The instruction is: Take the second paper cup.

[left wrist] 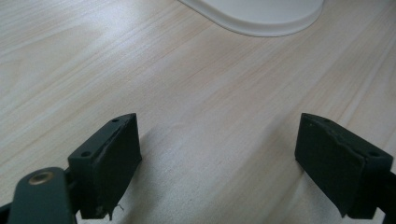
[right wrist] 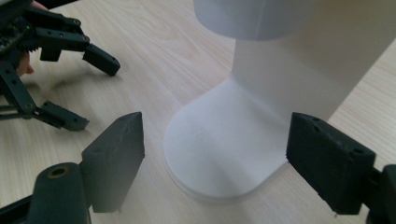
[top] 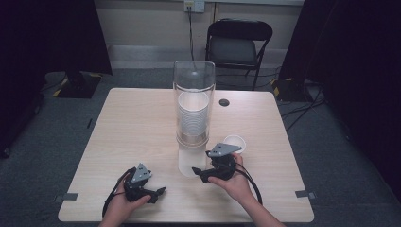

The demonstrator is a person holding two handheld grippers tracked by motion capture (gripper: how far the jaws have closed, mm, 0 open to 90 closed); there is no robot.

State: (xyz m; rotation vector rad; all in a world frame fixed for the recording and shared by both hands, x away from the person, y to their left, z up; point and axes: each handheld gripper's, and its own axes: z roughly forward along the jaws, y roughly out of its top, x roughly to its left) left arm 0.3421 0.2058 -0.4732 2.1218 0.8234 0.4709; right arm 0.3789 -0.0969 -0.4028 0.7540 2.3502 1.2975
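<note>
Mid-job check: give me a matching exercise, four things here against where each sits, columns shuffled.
1 cup stack
2 loose paper cup
3 left gripper
4 folding chair

A on the floor behind the table
B inside the clear tube
C on the table beside the right gripper
D over the table's near left part

Pairs: 1-B; 2-C; 3-D; 4-A

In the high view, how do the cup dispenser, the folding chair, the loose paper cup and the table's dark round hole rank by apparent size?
1. cup dispenser
2. folding chair, though it stands farther from the camera, so its true size is unsure
3. loose paper cup
4. dark round hole
</note>
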